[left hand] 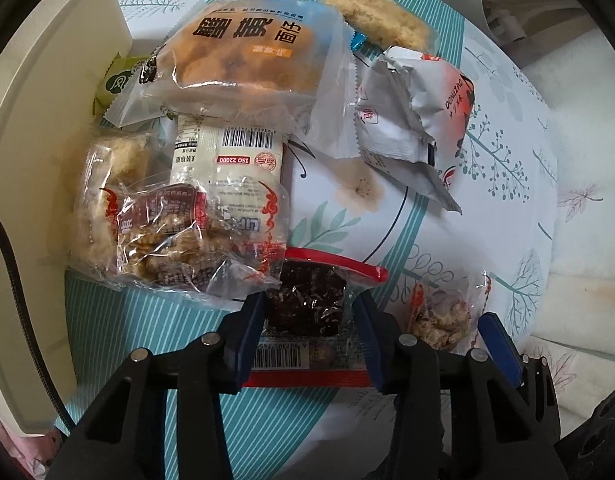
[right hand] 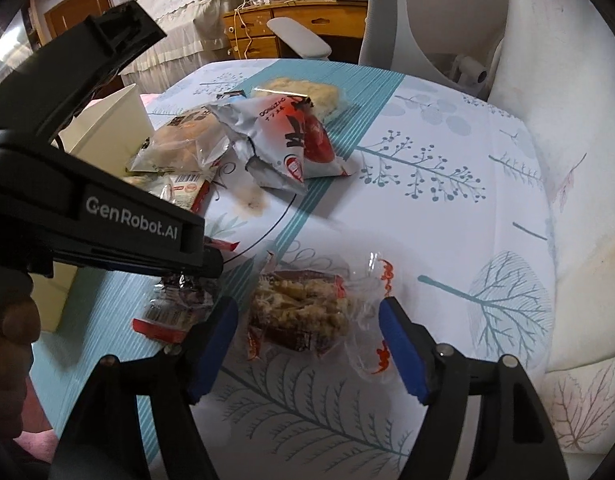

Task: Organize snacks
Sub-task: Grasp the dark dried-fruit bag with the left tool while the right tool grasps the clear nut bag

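A dark snack packet (left hand: 307,304) with red edges and a barcode lies on the patterned tablecloth (left hand: 387,216). My left gripper (left hand: 309,332) points straight down over it, both blue pads pressed against its sides. In the right wrist view the same packet (right hand: 175,308) shows crumpled under that gripper. A clear packet of nut brittle (right hand: 303,312) lies just to its right, between the fingers of my right gripper (right hand: 307,348). That gripper is open, and its pads stand clear of the wrapper on both sides. The brittle packet (left hand: 443,320) also shows in the left wrist view.
A heap of snacks lies beyond: a bread packet (left hand: 247,52), a crumpled white and red bag (left hand: 415,112), a barcoded white packet (left hand: 227,160), another clear brittle packet (left hand: 167,240). A white container (left hand: 67,80) stands at the left. A chair (right hand: 299,44) is behind the table.
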`<state>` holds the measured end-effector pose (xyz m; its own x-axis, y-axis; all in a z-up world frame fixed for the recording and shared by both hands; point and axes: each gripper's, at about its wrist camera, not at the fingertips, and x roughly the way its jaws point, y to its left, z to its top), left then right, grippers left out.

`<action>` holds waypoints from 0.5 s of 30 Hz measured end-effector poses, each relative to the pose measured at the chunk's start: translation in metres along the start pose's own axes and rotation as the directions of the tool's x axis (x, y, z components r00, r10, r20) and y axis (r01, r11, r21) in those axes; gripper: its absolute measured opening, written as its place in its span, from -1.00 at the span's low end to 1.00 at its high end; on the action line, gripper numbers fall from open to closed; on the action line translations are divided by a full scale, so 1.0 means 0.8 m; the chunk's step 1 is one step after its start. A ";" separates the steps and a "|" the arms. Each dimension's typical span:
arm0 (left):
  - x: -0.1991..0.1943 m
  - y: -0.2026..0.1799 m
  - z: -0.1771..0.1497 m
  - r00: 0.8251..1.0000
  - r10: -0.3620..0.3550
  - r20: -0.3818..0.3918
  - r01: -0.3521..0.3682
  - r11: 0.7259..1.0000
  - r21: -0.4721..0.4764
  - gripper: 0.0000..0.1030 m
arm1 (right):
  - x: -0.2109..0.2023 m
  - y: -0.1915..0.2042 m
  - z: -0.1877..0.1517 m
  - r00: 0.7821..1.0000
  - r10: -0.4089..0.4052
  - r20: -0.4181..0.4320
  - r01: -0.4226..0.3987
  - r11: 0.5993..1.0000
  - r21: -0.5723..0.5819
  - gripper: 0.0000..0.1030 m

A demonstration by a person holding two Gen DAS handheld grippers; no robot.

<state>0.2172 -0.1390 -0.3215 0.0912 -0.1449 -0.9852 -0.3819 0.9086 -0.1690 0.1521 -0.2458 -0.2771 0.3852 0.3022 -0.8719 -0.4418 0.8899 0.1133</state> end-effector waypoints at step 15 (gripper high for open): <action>-0.035 0.051 -0.011 1.000 -0.018 -0.005 0.018 1.000 -0.005 -0.18 | 0.008 0.022 0.000 0.997 -0.073 -0.028 0.071 0.996 -0.054 0.62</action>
<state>0.1913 -0.1015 -0.3007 0.0933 -0.1629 -0.9822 -0.3850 0.9039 -0.1864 0.1469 -0.2284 -0.2805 0.3934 0.2267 -0.8910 -0.4564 0.8894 0.0248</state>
